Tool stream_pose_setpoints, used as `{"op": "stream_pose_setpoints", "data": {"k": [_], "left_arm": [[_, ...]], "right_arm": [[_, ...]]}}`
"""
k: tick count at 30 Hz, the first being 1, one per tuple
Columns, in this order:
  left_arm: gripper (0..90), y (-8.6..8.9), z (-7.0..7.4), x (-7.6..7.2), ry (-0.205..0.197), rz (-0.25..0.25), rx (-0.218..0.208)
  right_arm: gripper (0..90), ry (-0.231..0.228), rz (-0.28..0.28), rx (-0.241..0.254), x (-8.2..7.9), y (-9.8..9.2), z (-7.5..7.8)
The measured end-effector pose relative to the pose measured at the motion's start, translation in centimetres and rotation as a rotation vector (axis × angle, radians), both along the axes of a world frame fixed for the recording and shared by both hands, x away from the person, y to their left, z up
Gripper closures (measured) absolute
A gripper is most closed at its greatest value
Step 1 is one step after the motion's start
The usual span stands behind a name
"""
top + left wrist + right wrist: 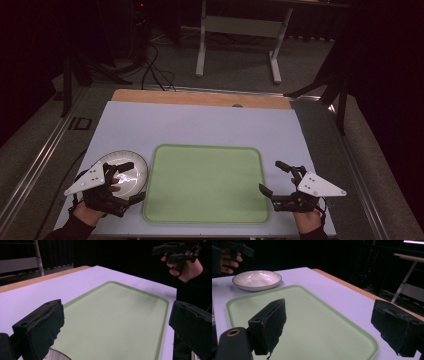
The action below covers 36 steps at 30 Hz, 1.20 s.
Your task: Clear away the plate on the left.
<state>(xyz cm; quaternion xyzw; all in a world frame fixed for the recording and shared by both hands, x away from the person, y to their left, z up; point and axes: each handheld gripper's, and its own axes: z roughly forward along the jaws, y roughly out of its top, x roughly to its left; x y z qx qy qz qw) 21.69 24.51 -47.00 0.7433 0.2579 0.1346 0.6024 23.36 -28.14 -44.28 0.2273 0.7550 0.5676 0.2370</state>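
- The left tongs (120, 176) hang wide apart right over the white bowl (131, 170), near the table's (200, 125) front left corner.
- The right tongs (275, 177) are wide and hold nothing, beside the green tray (207, 182).

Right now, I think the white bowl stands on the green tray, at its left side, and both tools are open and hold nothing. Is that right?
Not quite. The white bowl stands on the table's pale mat, beside the green tray, off its left edge; the high view shows this. The rest holds: the left tool and the right tool are open and hold nothing.
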Motion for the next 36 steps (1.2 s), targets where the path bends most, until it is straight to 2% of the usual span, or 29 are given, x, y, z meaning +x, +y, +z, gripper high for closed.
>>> {"op": "stream_pose_setpoints", "data": {"k": [9,14,21,23,30,32,34,36], "left_arm": [[0.2,-0.3,0.0,0.2,0.001,-0.015,0.006],[0.2,-0.8,0.3,0.2,-0.003,-0.05,0.002],[0.1,-2.6,3.1,-0.4,-0.029,-0.127,0.017],[0.1,-2.9,3.8,-0.6,-0.038,-0.124,0.037],[0.1,-2.8,5.6,-0.3,0.016,-0.141,0.05],[0.1,-2.6,6.1,-0.1,0.016,-0.147,0.037],[0.1,-2.3,6.8,0.3,0.012,-0.128,0.06],[0.1,-2.1,6.9,0.5,0.011,-0.122,0.065]], "right_arm": [[12.7,0.011,-0.004,0.019,-0.1,-0.3,-0.1],[12.7,0.005,-0.01,0.018,-0.2,-0.3,-0.1],[12.8,0.001,-0.009,0.014,-0.3,-0.2,-0.1],[12.8,-0.006,-0.007,0.02,-0.4,-0.1,0.1],[12.9,-0.009,-0.006,0.022,-0.4,-0.1,0.1],[13.2,-0.006,-0.002,0.027,-0.3,-0.1,0.1],[13.2,-0.002,-0.001,0.03,-0.3,-0.1,0.1],[13.2,-0.004,-0.001,0.031,-0.3,-0.1,0.1]]}}
